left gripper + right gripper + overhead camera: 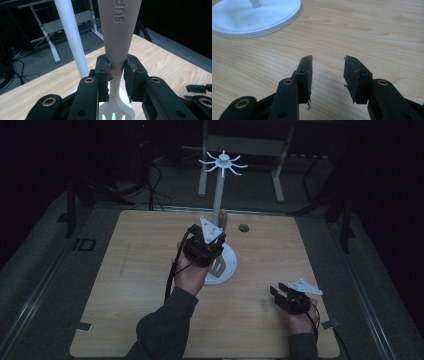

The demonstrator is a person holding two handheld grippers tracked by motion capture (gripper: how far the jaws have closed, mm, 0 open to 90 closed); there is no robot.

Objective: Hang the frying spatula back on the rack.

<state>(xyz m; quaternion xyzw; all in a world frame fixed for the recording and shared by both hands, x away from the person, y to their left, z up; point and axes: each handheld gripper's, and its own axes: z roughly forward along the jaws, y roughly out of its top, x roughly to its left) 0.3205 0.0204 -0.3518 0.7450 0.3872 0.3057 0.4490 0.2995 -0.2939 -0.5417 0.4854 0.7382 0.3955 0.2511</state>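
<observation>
Left gripper point(116, 68) clamps spatula point(117, 37) at handle neck, blade below fingers, handle up, rack pole point(71, 42) just beside. Right gripper point(328, 72) idle, jaws wide, nothing between, base point(262, 17) beyond fingertips. Likely hanging job: spatula grasped, hooks point(223, 164) bare, hang not yet done.

The right gripper point(328, 75) has its two black jaws spread apart with nothing between them, only bare wood grain showing in the gap. It sits low over the light wooden tabletop point(367, 30), possibly resting on it, though contact is hard to judge. At the upper left lies a round white base point(262, 18), with a thin white pole point(255, 3) rising from it.
</observation>
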